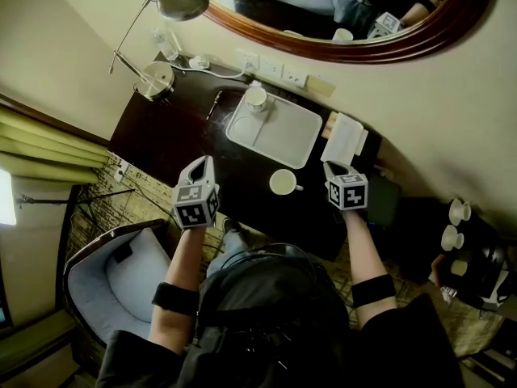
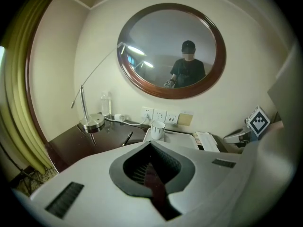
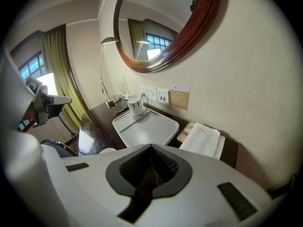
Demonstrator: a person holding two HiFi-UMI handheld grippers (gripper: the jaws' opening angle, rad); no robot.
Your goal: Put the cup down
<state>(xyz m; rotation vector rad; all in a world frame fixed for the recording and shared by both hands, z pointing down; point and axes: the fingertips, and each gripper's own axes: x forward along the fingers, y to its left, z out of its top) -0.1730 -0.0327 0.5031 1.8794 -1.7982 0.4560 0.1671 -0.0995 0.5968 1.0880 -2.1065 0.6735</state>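
A white cup point(image 1: 283, 182) stands upright on the dark table point(image 1: 174, 136), near its front edge and between my two grippers, touched by neither. Only its rim point(image 3: 106, 151) shows in the right gripper view. A second white cup point(image 1: 256, 98) point(image 2: 157, 129) point(image 3: 135, 106) stands in the far corner of a white tray point(image 1: 283, 136) point(image 2: 182, 137) point(image 3: 149, 129). My left gripper point(image 1: 199, 168) point(image 2: 151, 146) is shut and empty, left of the free cup. My right gripper point(image 1: 336, 170) point(image 3: 152, 148) is shut and empty, to that cup's right.
A desk lamp point(image 1: 153, 78) point(image 2: 92, 122) stands at the table's far left, with a pen point(image 1: 214, 103) point(image 2: 128, 137) near it. Papers point(image 1: 346, 138) point(image 3: 203, 138) lie right of the tray. Wall sockets point(image 1: 283, 73) and a round mirror point(image 2: 170, 51) are behind. A chair point(image 1: 121, 273) is below left.
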